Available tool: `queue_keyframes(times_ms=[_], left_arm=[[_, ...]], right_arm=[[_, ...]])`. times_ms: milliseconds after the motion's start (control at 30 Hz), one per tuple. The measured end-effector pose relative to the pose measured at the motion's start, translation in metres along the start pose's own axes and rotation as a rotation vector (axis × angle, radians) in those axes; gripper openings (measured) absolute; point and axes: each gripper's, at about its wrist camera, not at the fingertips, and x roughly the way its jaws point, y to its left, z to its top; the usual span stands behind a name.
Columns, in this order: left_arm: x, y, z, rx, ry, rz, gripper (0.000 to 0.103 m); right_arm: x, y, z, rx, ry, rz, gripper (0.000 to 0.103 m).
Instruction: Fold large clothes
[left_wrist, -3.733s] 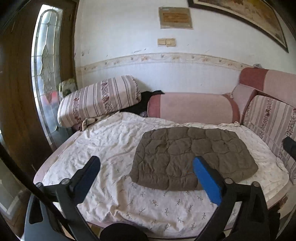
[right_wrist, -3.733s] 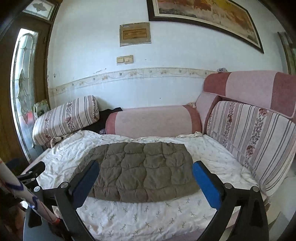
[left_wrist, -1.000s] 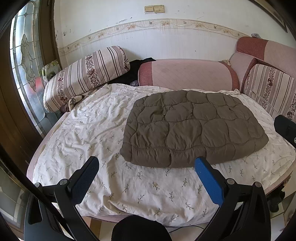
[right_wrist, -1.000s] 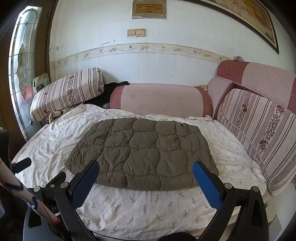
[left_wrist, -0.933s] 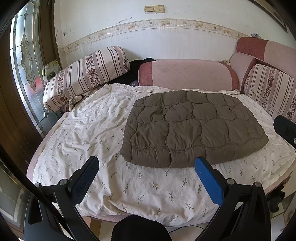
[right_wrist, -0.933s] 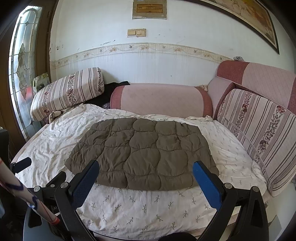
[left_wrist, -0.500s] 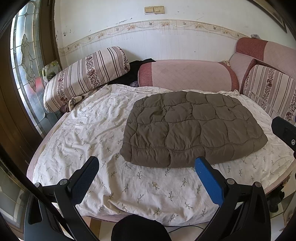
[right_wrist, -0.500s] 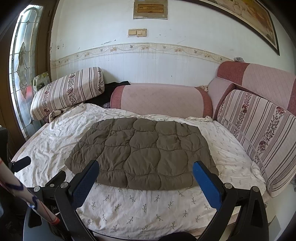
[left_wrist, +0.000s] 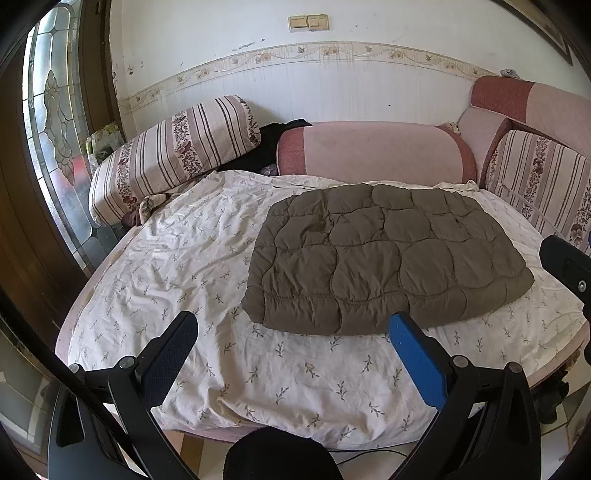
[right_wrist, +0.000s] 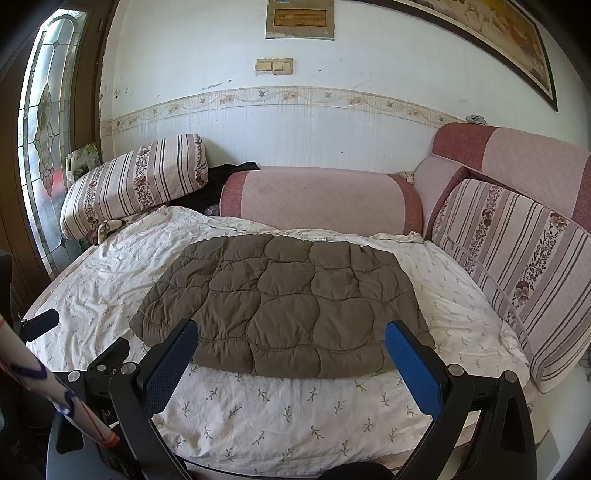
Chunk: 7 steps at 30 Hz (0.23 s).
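Left gripper (left_wrist: 291, 345) and right gripper (right_wrist: 290, 343): both spread wide, empty. Quilted brown garment (right_wrist: 284, 306) lies ahead on the floral sheet (left_wrist: 184, 258). Risk: a deep pinch could gather sheet too; puffy padding may slip.

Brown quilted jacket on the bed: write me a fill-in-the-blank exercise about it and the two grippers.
1. The brown quilted jacket lies on a white sheet printed with small ____.
2. Both the left gripper and the right gripper have their jaws ____.
3. Neither gripper is ____ the jacket.

Missing words: sprigs; open; touching
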Motion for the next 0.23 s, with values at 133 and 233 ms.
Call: queue_keyframes(times_ms=[133,233], left_arm=[[-0.002,0.001,0.001,-0.021,0.003,-0.002,0.103],[-0.001,0.009,0.005,-0.034,-0.012,0.000,0.103]], right_arm=[[0.002,-0.003,-0.004,0.006,0.005,0.000,0.103],[0.008,-0.012,-0.003,0.016,0.012,-0.005,0.103]])
